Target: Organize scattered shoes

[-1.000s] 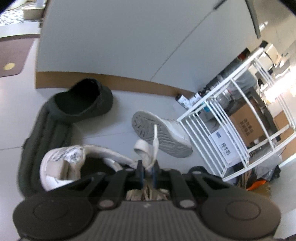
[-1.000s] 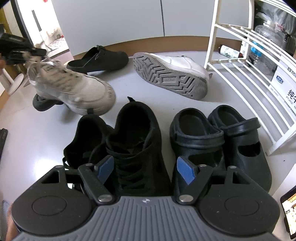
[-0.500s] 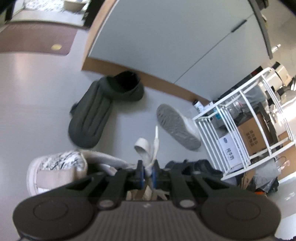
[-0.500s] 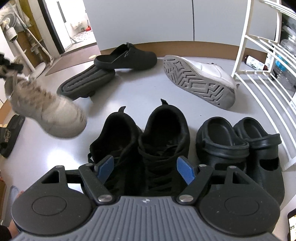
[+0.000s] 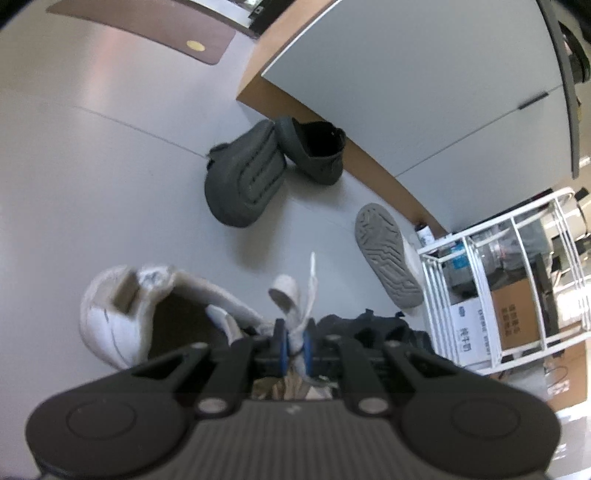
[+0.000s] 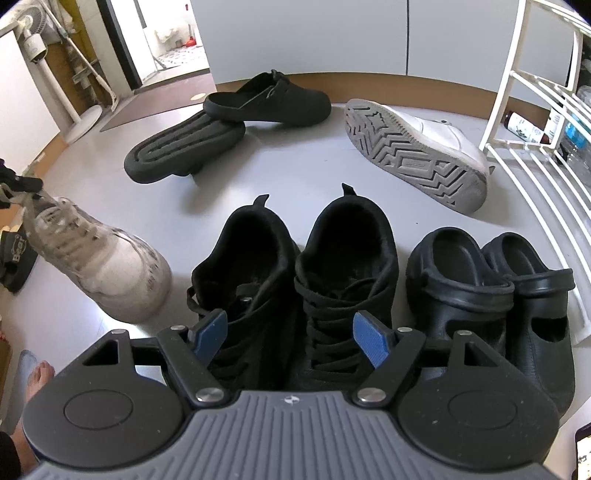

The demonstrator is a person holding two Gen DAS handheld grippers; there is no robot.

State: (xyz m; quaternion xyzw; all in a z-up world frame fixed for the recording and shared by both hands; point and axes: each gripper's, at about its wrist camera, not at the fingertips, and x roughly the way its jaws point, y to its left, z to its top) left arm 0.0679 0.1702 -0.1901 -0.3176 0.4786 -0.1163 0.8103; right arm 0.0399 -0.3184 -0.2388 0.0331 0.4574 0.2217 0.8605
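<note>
On the grey floor (image 6: pixel 280 173), left side, a beige sneaker (image 6: pixel 110 266) hangs from its laces (image 5: pixel 300 325), pinched tight between the closed pads of the left gripper (image 5: pixel 293 345). Heel raised toward the gripper, toe low and just beside the black sneakers (image 6: pixel 295 280); whether the toe touches the floor cannot be told. Long axis runs from upper left down to lower right in the right wrist view.

Right gripper (image 6: pixel 291 332) stands open above the black sneakers, nothing between its pads. That pair sits upright, side by side, heels away from the camera. Next to them, right, a pair of black clogs (image 6: pixel 491 280), same heading, touching each other.

Farther back: a white sneaker (image 6: pixel 417 147) tipped on its side, sole showing, long axis slanting toward the rack. Two dark slippers (image 6: pixel 229 122) near the cabinet (image 6: pixel 306 33): one upside down, ribbed sole up; the other upright, its heel resting on the first.

White wire rack (image 6: pixel 535 147), right: bottles on the lower shelf; boxes show behind its bars in the left wrist view.

A bare foot (image 6: pixel 37 376) at lower left.
</note>
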